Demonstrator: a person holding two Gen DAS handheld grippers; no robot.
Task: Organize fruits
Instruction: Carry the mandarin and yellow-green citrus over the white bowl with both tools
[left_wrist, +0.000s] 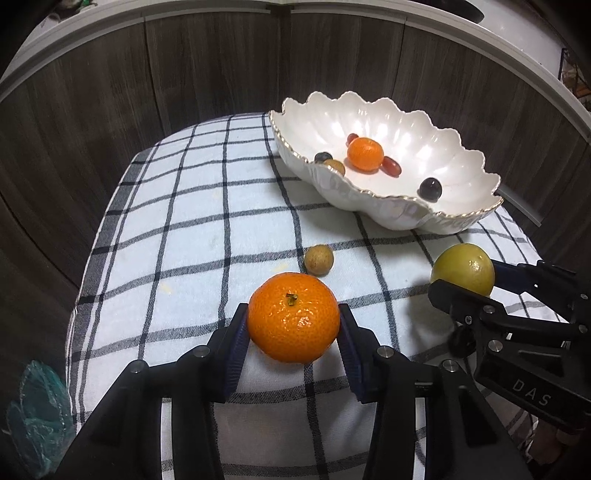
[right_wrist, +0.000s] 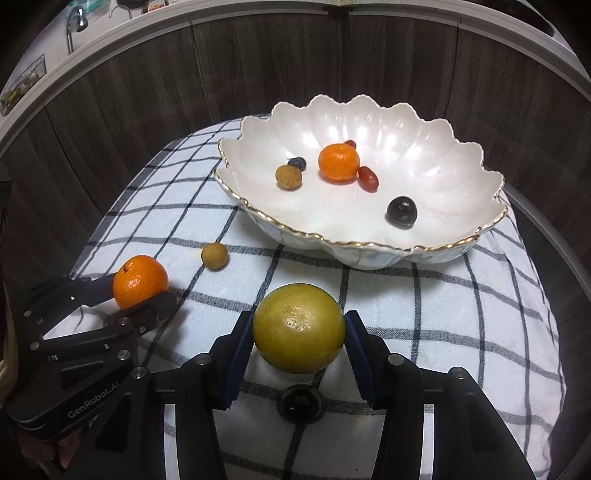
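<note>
**Gripping two fruits beside the bowl**

Clamping a round orange tangerine (left_wrist: 293, 317) between its blue pads, the left gripper (left_wrist: 293, 332) rests low on the table's white cloth with black checks (left_wrist: 192, 229). The right gripper (right_wrist: 299, 332), its body printed "DAS", is closed on a round yellow-green citrus fruit (right_wrist: 299, 328). "GenRobot.AI" reads on the left body. A small tan longan (left_wrist: 318, 260) lies loose before the scalloped white gold-rimmed bowl (right_wrist: 424, 122), which holds other fruits.
</note>
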